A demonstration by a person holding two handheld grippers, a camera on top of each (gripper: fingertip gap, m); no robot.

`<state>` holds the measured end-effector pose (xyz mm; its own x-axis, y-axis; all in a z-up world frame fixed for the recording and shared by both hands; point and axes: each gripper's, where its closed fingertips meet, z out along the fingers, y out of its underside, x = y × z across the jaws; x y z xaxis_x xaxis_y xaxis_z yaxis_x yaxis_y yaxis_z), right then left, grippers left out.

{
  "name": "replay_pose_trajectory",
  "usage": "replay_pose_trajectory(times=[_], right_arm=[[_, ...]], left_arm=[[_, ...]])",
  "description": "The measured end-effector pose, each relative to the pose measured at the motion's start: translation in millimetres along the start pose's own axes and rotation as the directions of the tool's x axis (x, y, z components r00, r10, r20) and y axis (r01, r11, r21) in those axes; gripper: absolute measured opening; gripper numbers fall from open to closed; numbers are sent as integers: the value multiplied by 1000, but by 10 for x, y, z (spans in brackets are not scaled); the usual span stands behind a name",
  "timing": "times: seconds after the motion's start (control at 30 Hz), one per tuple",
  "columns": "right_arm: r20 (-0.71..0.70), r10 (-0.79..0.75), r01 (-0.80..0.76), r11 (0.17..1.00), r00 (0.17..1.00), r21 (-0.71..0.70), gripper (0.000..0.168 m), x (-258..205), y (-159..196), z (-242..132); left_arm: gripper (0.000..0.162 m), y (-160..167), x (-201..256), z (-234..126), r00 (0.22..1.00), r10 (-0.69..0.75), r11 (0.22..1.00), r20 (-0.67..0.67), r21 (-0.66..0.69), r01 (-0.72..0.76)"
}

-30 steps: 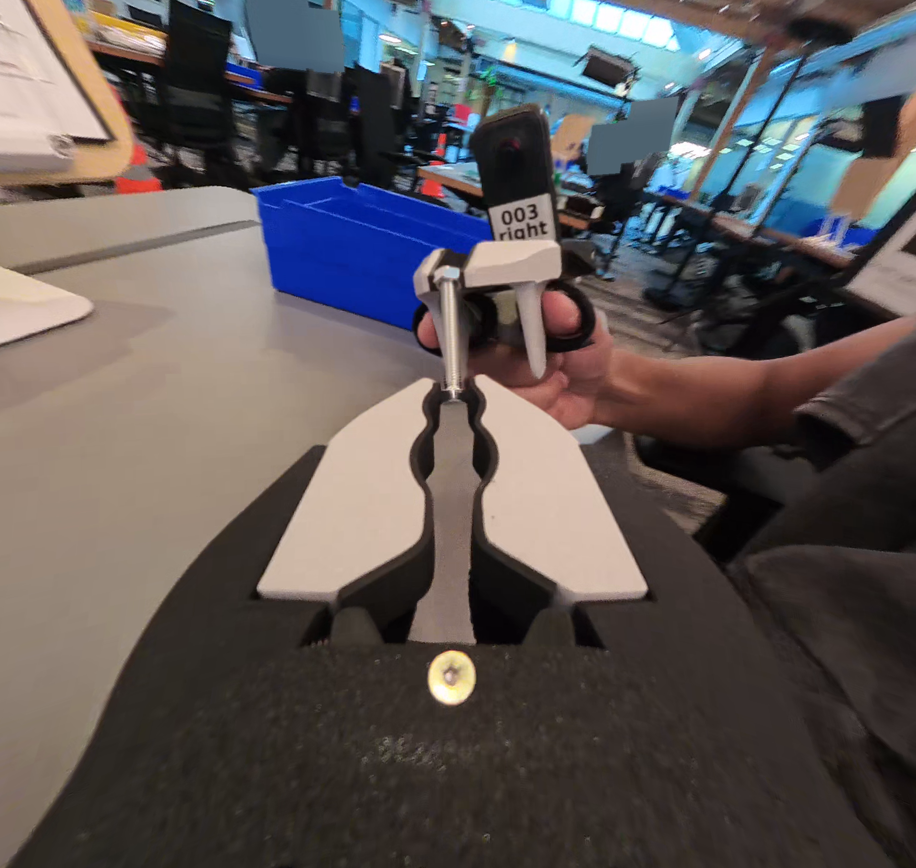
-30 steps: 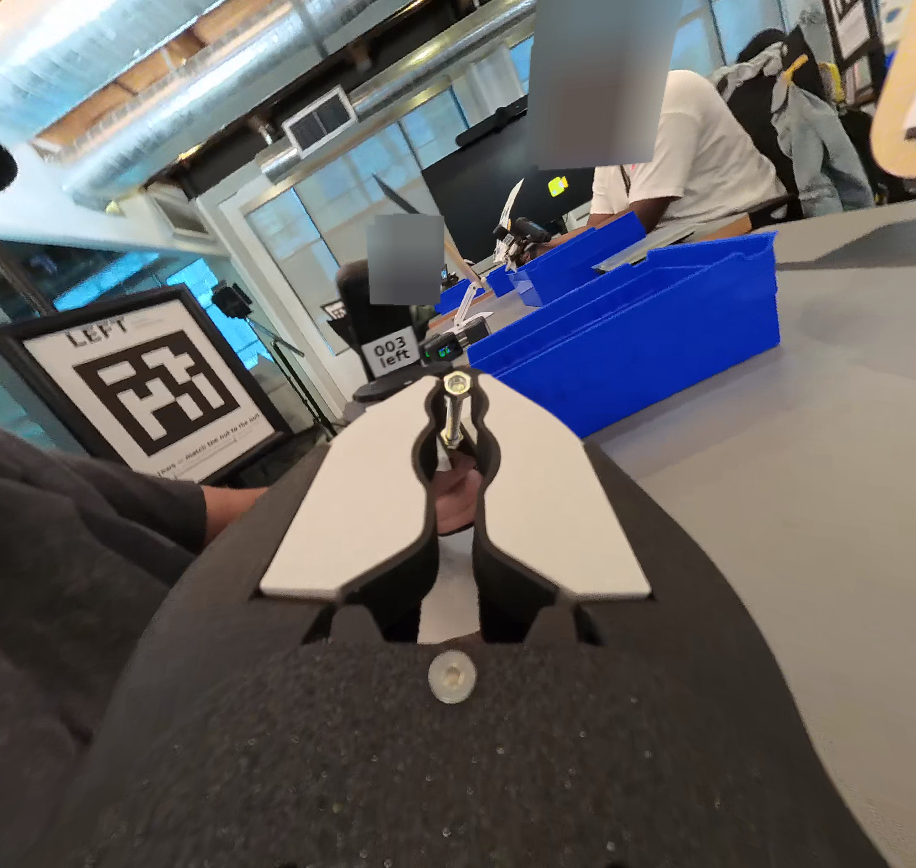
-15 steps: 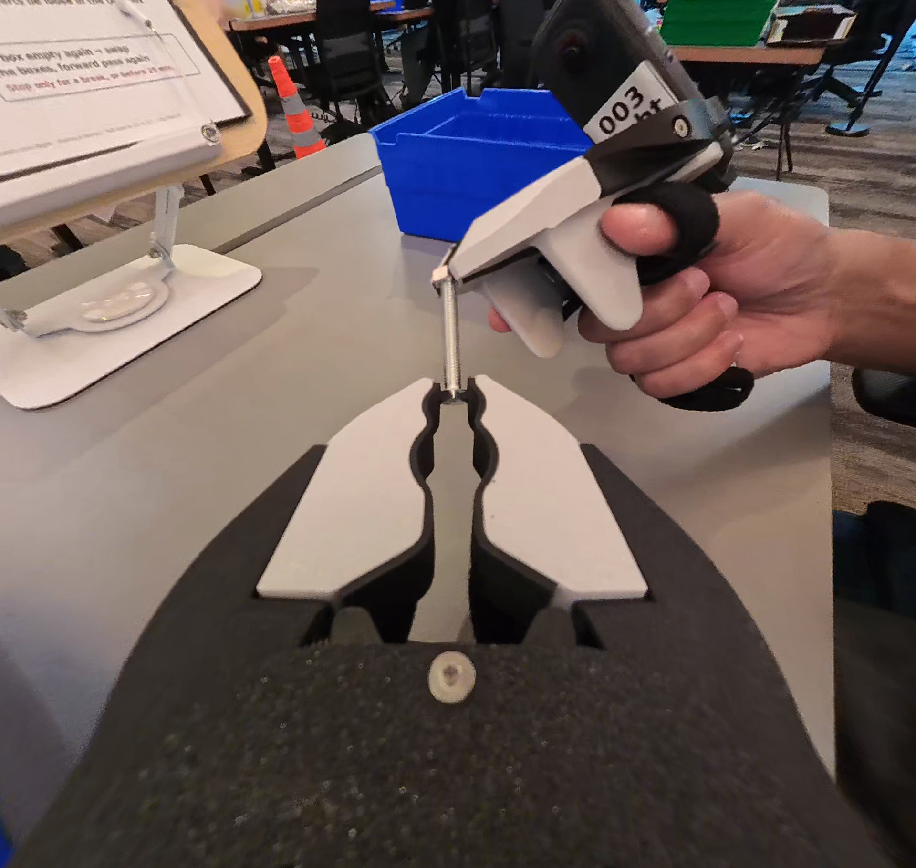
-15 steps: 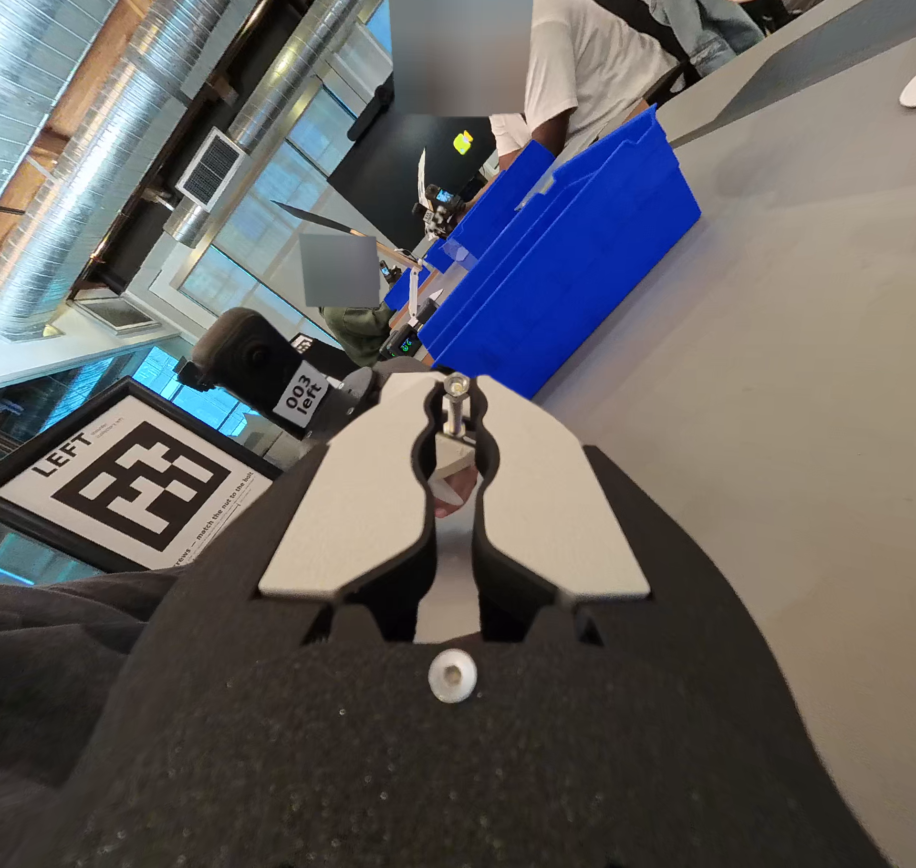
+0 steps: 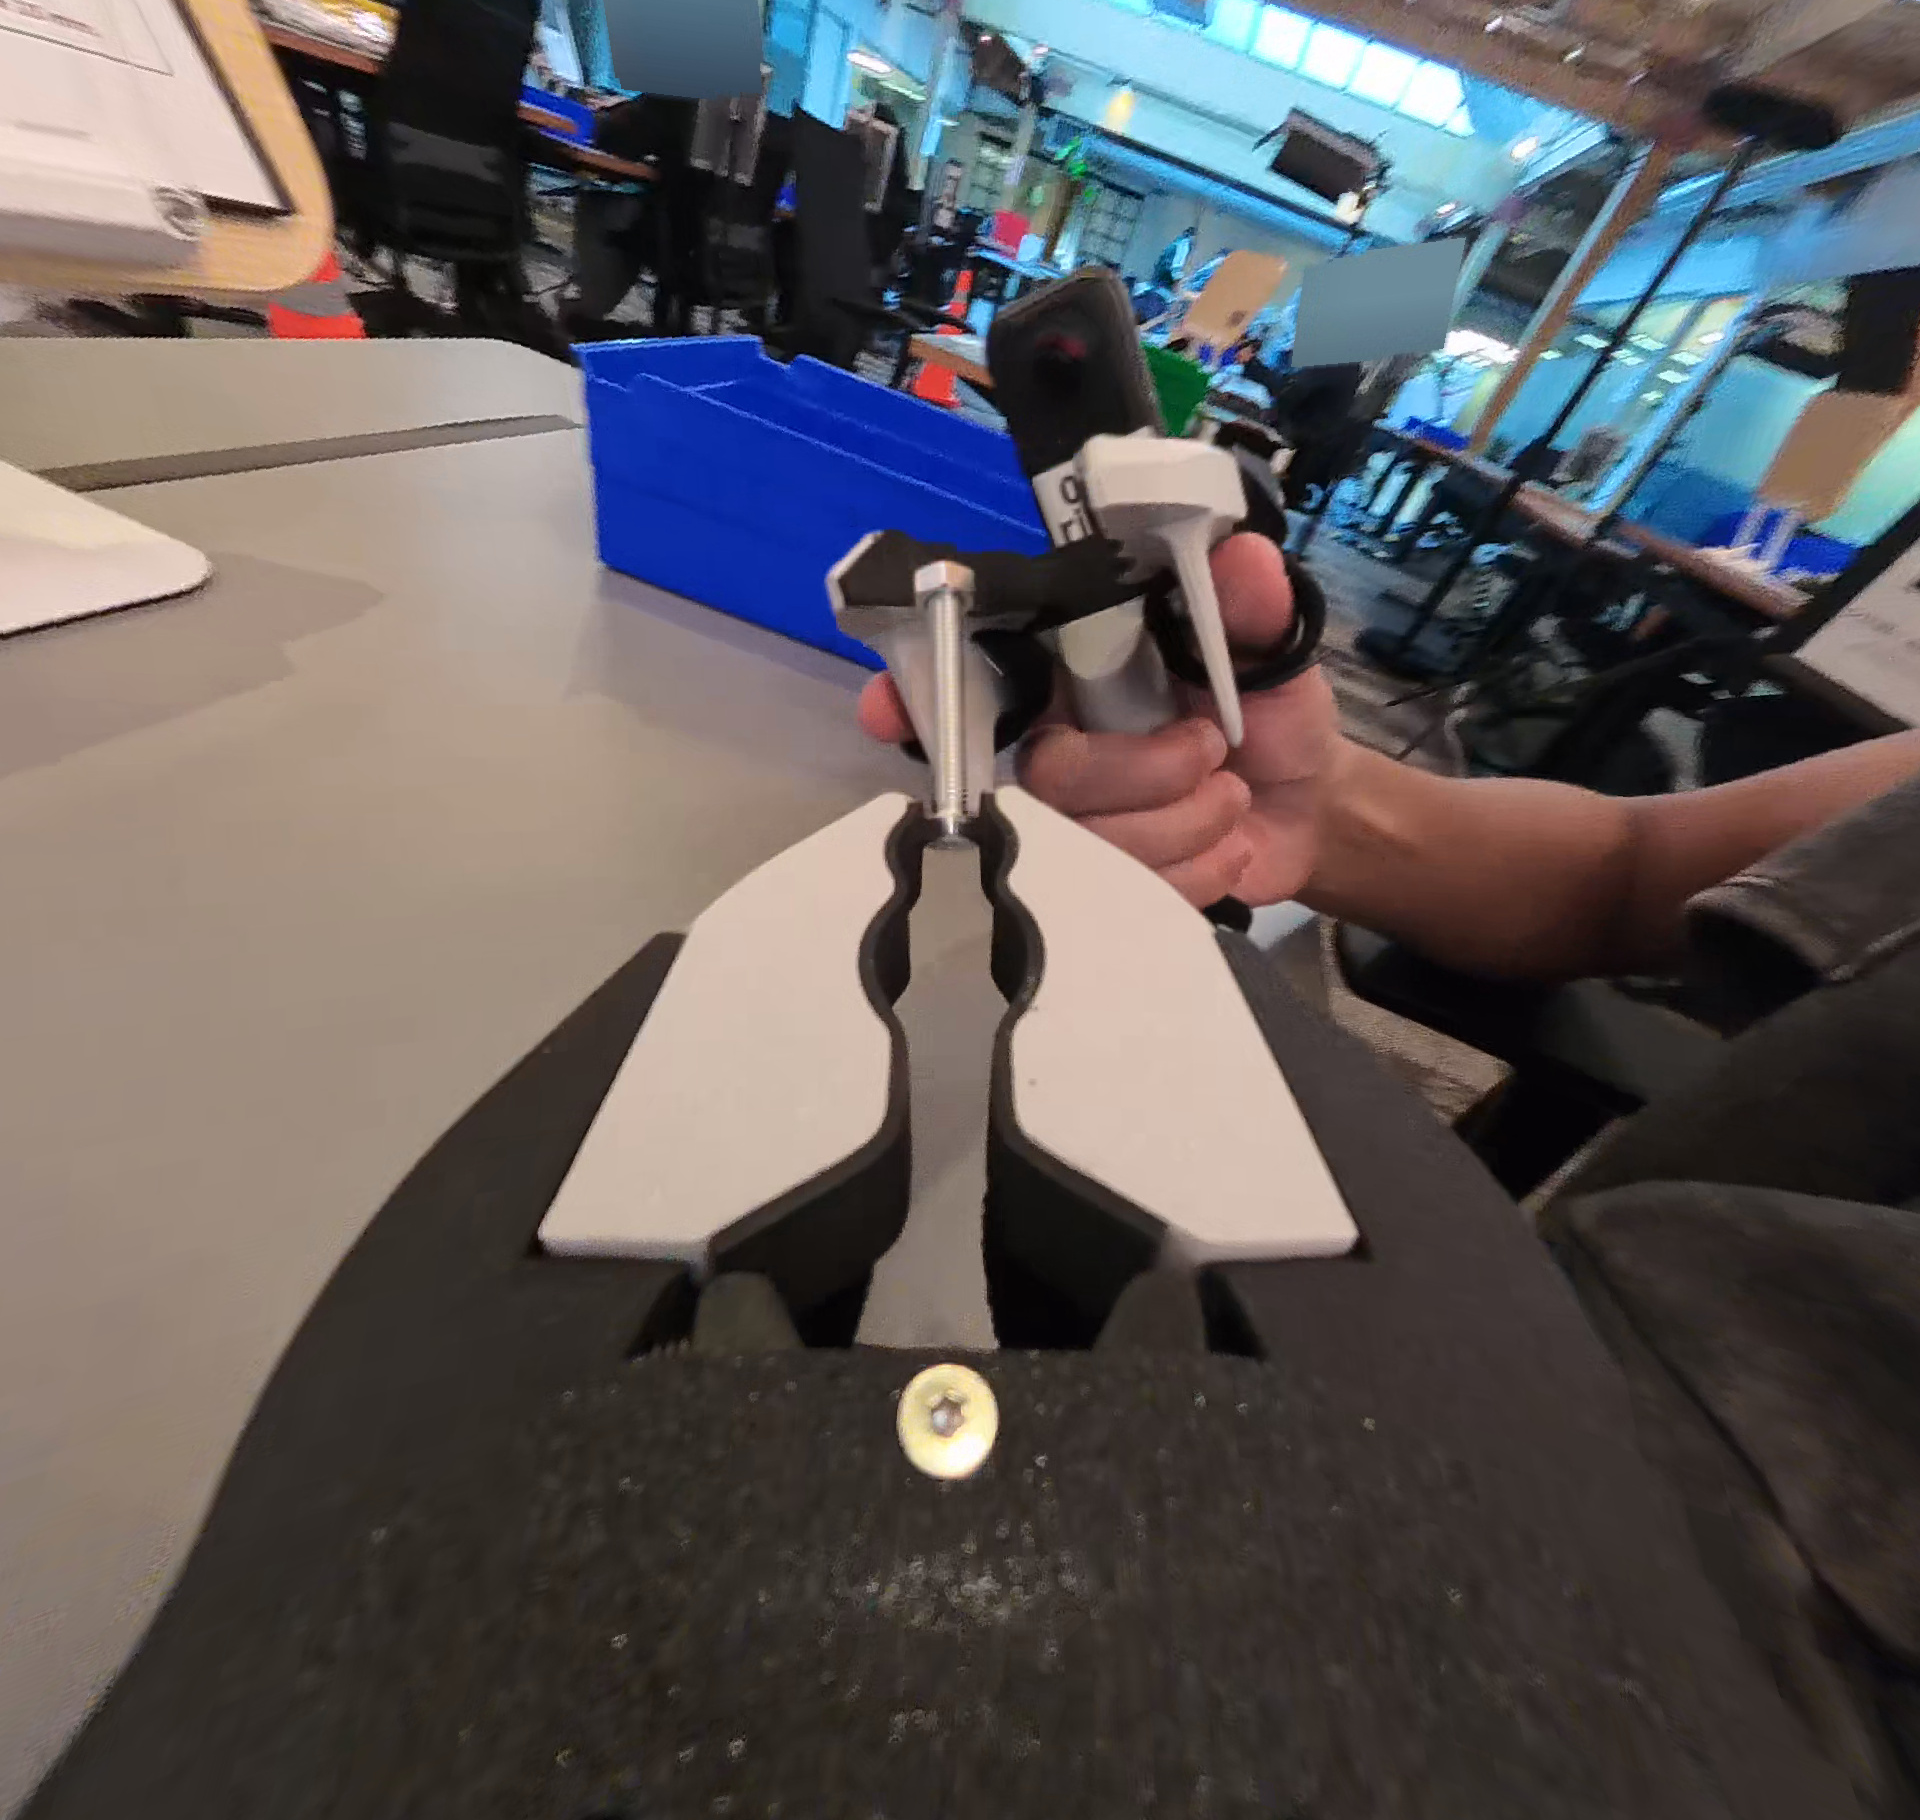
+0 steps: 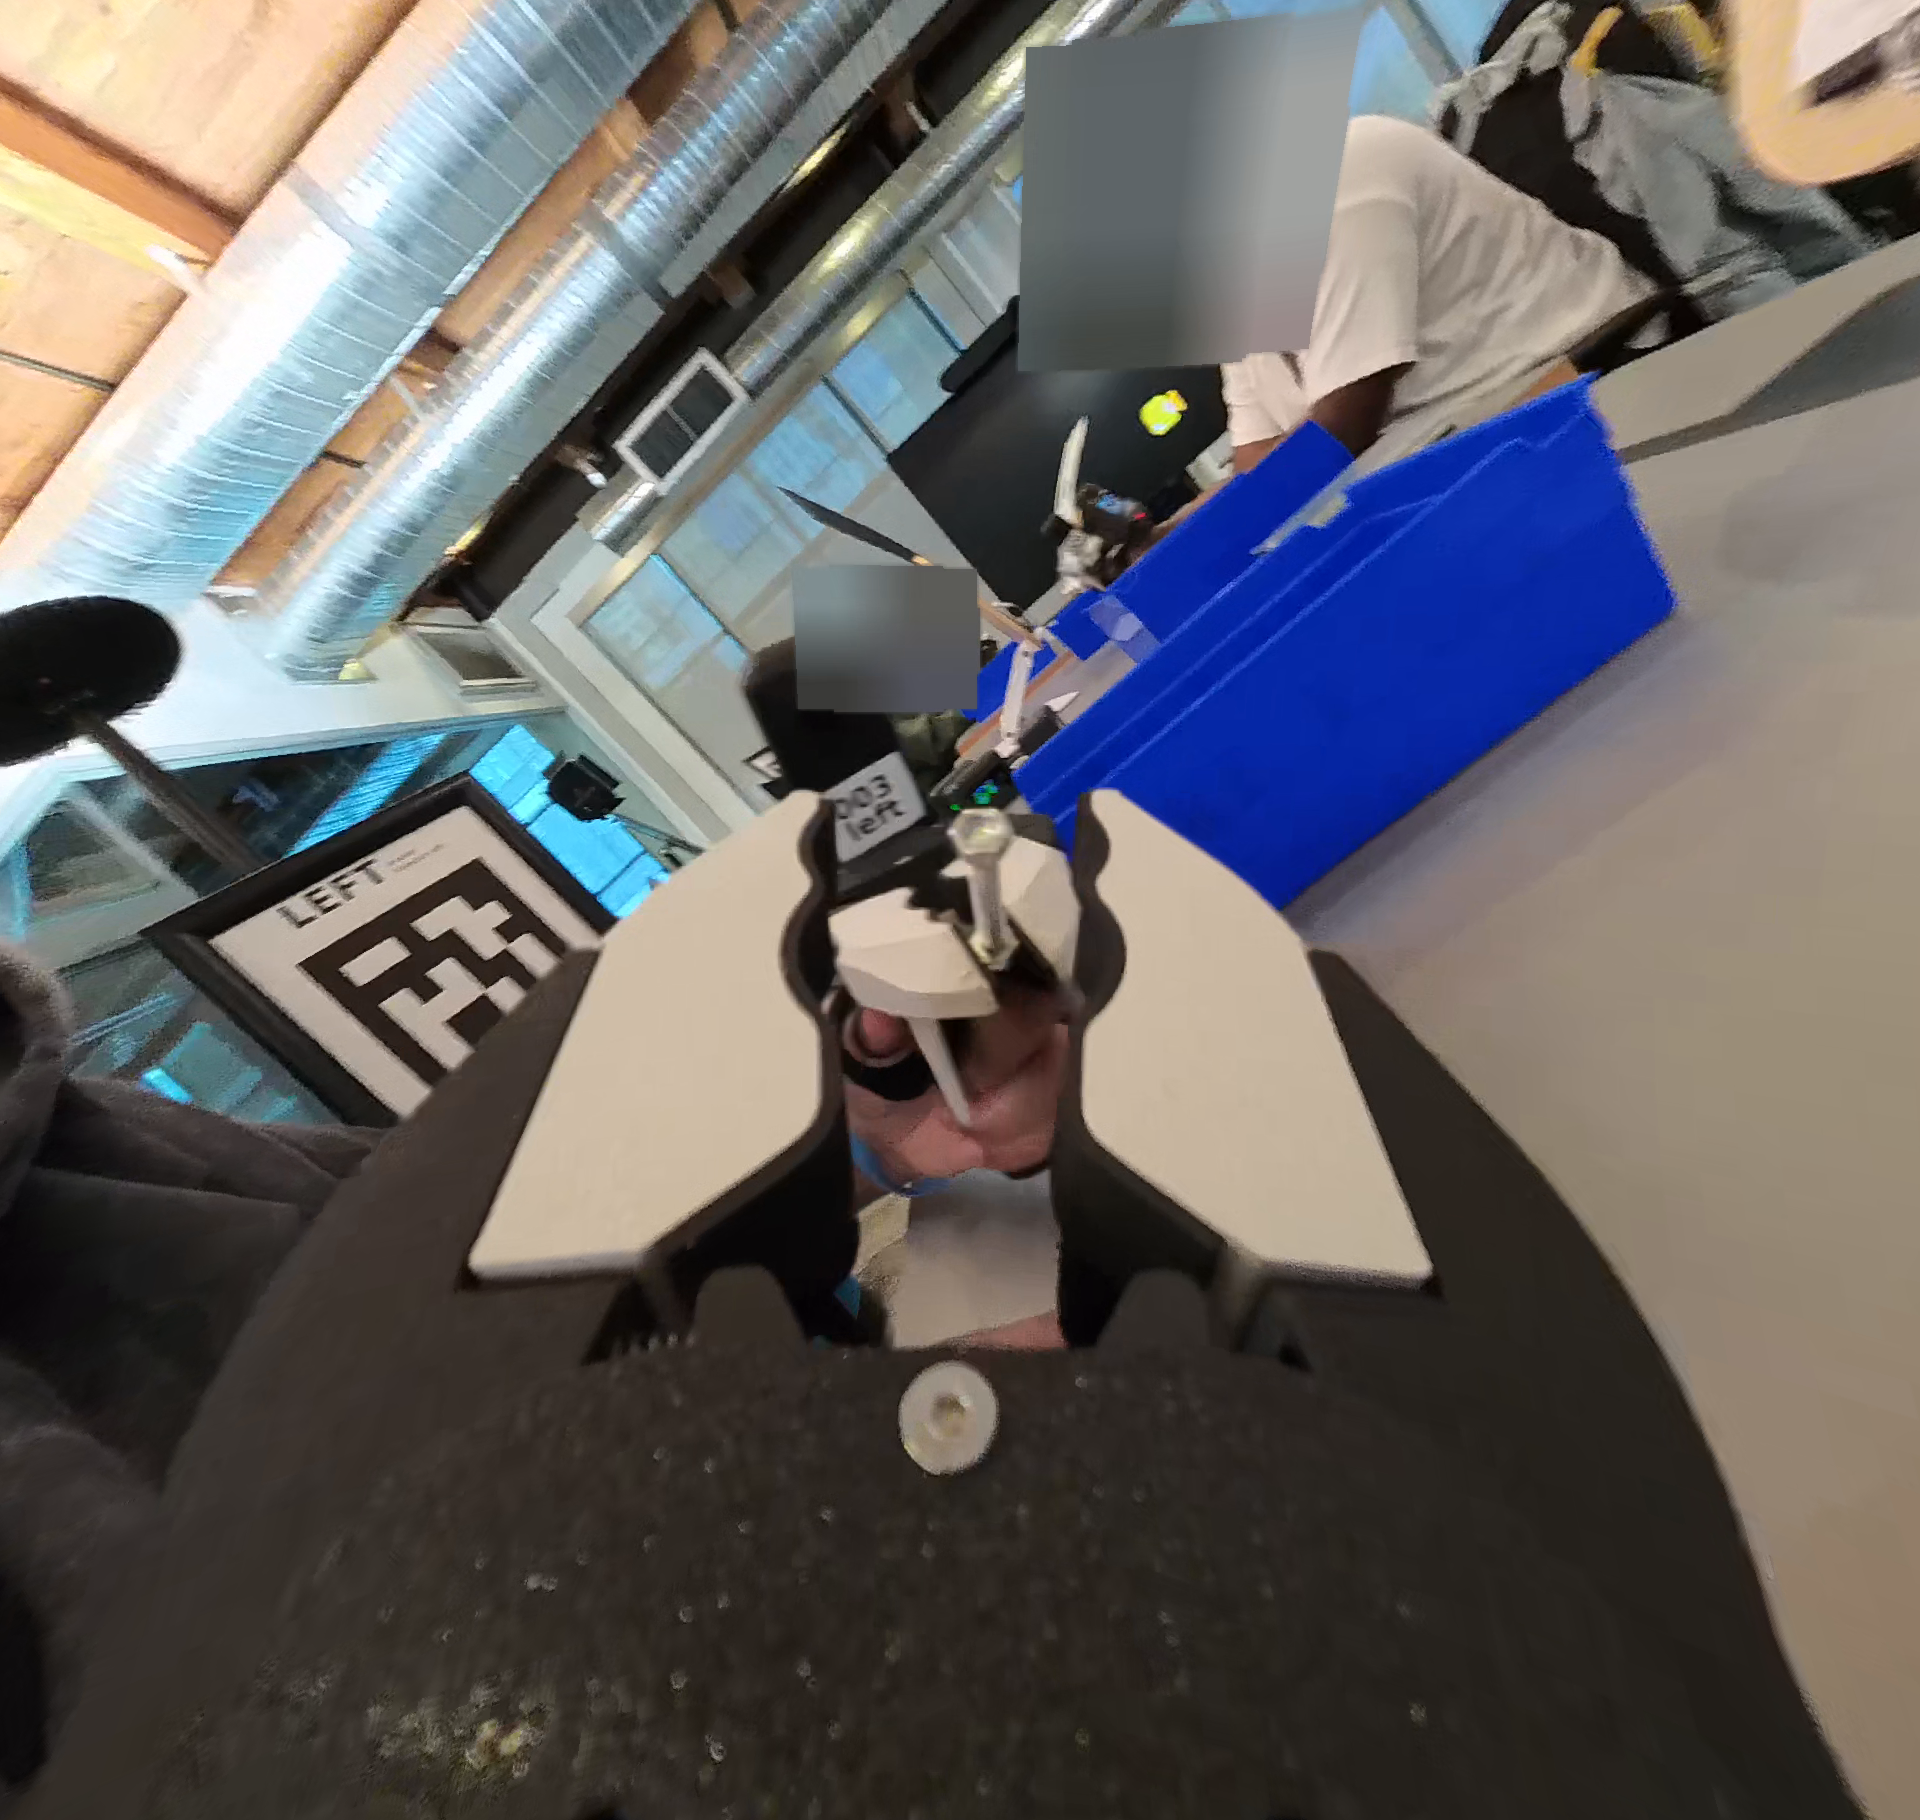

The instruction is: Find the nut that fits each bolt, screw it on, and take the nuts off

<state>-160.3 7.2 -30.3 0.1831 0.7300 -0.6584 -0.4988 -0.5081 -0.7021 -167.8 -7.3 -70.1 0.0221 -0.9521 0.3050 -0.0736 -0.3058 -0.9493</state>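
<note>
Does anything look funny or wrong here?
The bolt looks wobbly: the left gripper pinches only its threaded tip, while the right gripper is open at its head. Nothing looks spilled or broken.

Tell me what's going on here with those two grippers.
A person holds a gripper in each hand above a grey table. The left gripper is shut on the threaded tip of a silver bolt. The right gripper is open around the bolt's hexagonal head. A blue bin sits behind. No nut is visible.
</note>
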Motion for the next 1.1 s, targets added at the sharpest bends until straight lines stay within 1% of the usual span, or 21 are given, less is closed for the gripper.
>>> replay_pose_trajectory(times=[0.07, 0.1, 0.17, 0.23, 0.3, 0.37, 0.47, 0.53, 0.57, 0.6, 0.67, 0.8, 0.9, 0.93, 1.03, 1.07, 1.1], right_arm=[[51, -7, 7, 1000, 999, -4, 43, -94, 35, 31], [57, -27, 27, 1000, 998, 4, 45, -126, 34, 32], [40, -71, 71, 997, 997, -3, 36, -141, 55, 21], [28, -74, 75, 997, 997, -15, 39, -131, 76, 21], [21, -85, 85, 996, 996, -15, 40, -111, 68, 42], [24, -76, 76, 997, 997, -23, 45, -95, 69, 91], [70, -56, 57, 998, 996, -12, 46, -154, 67, 120], [80, -68, 68, 998, 995, -9, 46, -192, 80, 99], [67, -74, 75, 997, 995, -10, 48, -186, 89, 83], [66, -86, 87, 996, 994, -14, 45, -189, 101, 63], [59, -91, 91, 996, 994, -6, 44, -186, 89, 30], [39, -103, 103, 995, 994, -11, 45, -133, 46, 75], [64, -106, 108, 994, 992, -25, 45, -166, 77, 129], [78, -104, 106, 994, 992, -25, 43, -194, 91, 128], [52, -123, 125, 992, 991, -36, 48, -180, 138, 76], [57, -132, 134, 990, 990, -41, 42, -189, 151, 41], [50, -132, 134, 990, 990, -42, 42, -182, 154, 11]], left_arm=[[10, -10, -19, -10, 1000, -20, 1000, -4, 11, 21], [10, -12, -32, -20, 1000, -27, 1000, -5, 11, 27], [10, -58, -107, -67, 999, -43, 999, 21, 27, 43], [10, -107, -150, -128, 999, -46, 998, 27, 46, 45], [10, -111, -118, -134, 999, -47, 998, 1, 46, 47], [10, -101, -20, -94, 998, -45, 998, -48, 46, 48], [10, -58, 95, -40, 993, -50, 998, -106, 24, 53], [10, -57, 55, -49, 992, -76, 997, -102, 25, 79], [10, -66, 13, -66, 992, -88, 995, -94, 31, 92], [10, -79, -31, -89, 991, -101, 994, -84, 39, 104], [10, -88, -120, -126, 993, -110, 993, -54, 47, 112], [10, -67, -3, -82, 988, -105, 994, -112, 29, 109], [10, -28, 117, -27, 985, -87, 996, -147, 6, 89], [10, -28, 110, -25, 986, -88, 996, -139, 7, 90], [10, -57, 23, -63, 987, -112, 993, -118, 21, 115], [10, -76, -20, -82, 987, -120, 992, -103, 36, 124], [10, -80, -30, -94, 986, -129, 990, -110, 39, 134]])
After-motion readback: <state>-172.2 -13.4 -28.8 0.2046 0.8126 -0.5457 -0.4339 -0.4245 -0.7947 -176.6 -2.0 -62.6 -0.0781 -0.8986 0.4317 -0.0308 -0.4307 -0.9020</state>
